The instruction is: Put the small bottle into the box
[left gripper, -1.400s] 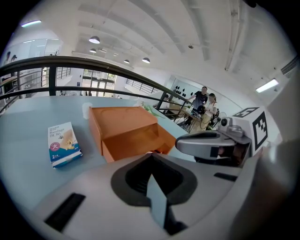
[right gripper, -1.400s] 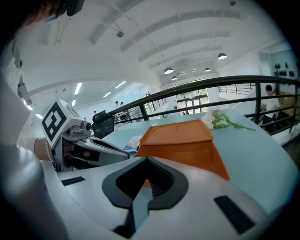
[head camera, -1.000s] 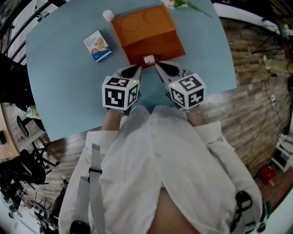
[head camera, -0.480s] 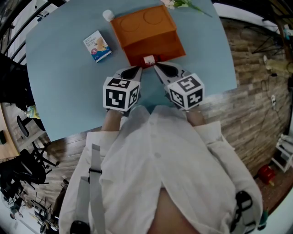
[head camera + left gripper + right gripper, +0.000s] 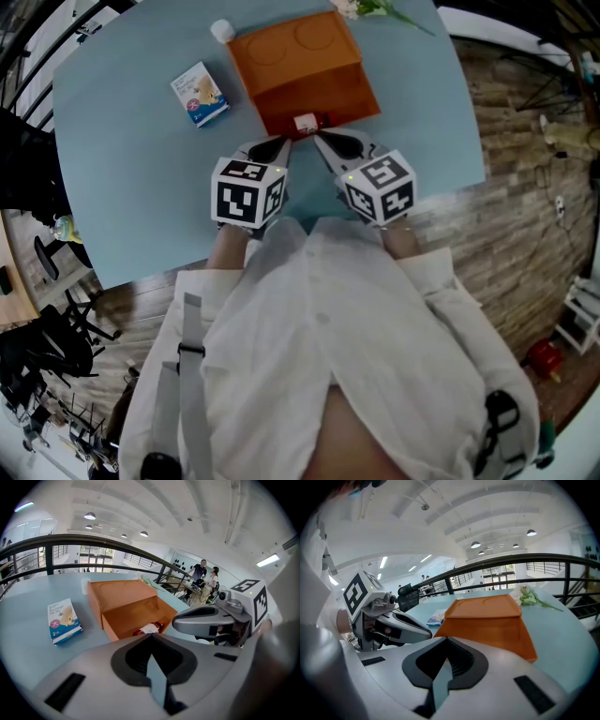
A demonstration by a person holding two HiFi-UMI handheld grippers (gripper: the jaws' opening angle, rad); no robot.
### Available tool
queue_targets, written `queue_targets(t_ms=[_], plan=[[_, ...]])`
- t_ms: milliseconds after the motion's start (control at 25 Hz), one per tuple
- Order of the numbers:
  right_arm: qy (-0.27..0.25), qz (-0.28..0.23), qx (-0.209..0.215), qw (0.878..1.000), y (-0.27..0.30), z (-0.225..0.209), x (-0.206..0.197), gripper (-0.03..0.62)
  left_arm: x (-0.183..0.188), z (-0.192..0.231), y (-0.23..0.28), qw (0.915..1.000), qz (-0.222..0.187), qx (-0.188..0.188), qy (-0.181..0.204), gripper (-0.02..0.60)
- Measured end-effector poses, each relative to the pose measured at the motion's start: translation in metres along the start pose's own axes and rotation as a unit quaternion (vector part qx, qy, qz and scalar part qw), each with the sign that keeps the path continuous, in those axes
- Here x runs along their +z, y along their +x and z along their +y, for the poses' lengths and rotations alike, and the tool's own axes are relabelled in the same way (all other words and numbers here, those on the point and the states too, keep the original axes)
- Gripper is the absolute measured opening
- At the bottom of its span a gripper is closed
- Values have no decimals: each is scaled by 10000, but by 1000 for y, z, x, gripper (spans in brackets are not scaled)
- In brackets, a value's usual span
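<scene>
The small bottle [image 5: 306, 122] lay on its side in the open mouth of the orange box [image 5: 302, 58], just ahead of the left gripper [image 5: 280, 142] and right gripper [image 5: 322, 140], both closed tight and empty.

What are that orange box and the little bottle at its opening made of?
Orange box: probably cardboard, matte, with flat folded panels. Small bottle: glossy red plastic or glass, hard to tell; white paper-like label.

Head view steeply down, both gripper views low, close, sharing box [image 5: 298, 52]
</scene>
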State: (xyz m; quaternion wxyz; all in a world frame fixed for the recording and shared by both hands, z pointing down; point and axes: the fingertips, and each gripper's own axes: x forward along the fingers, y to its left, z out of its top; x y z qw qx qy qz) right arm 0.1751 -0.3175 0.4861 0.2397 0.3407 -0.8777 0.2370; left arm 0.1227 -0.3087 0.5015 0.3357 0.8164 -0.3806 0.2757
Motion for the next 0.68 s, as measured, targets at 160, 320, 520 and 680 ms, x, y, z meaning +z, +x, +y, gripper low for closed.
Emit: queue_targets(t_ms=[160, 320, 520, 680], plan=[[62, 12, 30, 10000, 1, -2, -2, 3, -3, 2, 0, 10000, 30, 6, -17, 3], [77, 47, 38, 10000, 1, -2, -4, 3, -2, 1, -1, 10000, 72, -12, -1, 3], [90, 65, 21, 9999, 1, -2, -6, 3, -2, 1, -1, 10000, 89, -29, 2, 3], [144, 65, 60, 9999, 2, -1, -8, 3, -3, 1, 0, 9999, 96, -51, -7, 3]])
